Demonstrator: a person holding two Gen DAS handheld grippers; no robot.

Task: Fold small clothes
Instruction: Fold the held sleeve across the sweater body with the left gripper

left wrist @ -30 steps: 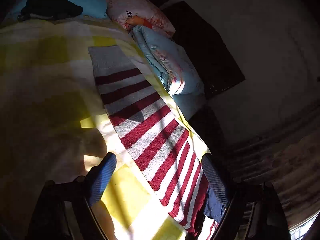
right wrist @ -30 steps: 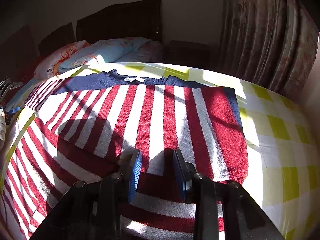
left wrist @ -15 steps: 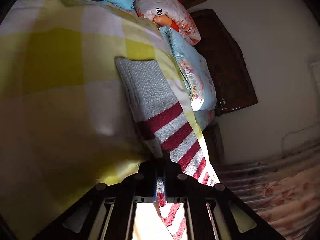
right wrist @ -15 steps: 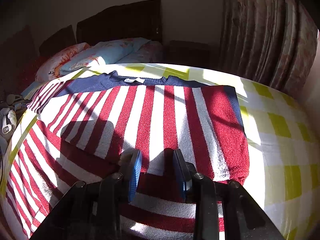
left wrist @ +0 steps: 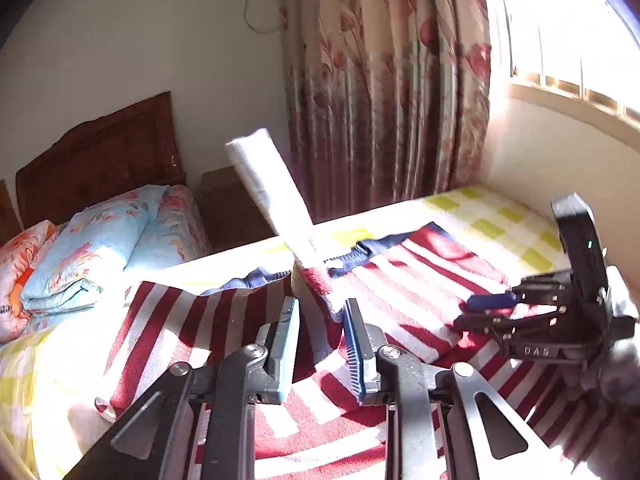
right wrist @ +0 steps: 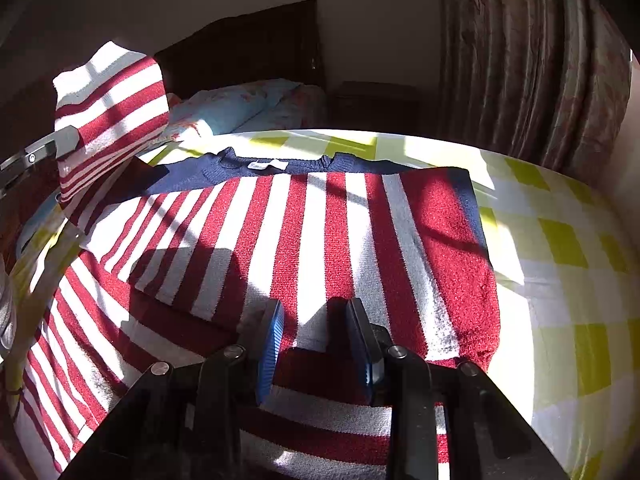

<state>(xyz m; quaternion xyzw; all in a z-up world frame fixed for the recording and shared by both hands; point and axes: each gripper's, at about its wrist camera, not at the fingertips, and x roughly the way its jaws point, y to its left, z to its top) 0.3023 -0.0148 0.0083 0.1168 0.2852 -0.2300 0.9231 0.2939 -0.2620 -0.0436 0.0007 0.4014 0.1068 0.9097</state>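
Bed (right wrist: pixel 560 240) w/ yellow-check sheet; striped sweater (right wrist: pixel 320 232) spread flat on it, navy collar toward headboard (left wrist: pixel 100 160). Sleeve (left wrist: pixel 272 192) raised off sweater, blurred. Left tool (left wrist: pixel 320 344) part open, sleeve between pads; grip: can't tell. Right tool (right wrist: pixel 316 344) over sweater hem, narrow gap, nothing held.

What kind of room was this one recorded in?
A bedroom, most likely: a bed with a yellow-checked sheet, a wooden headboard, folded bedding at its head, and a floral curtain by a sunlit window.
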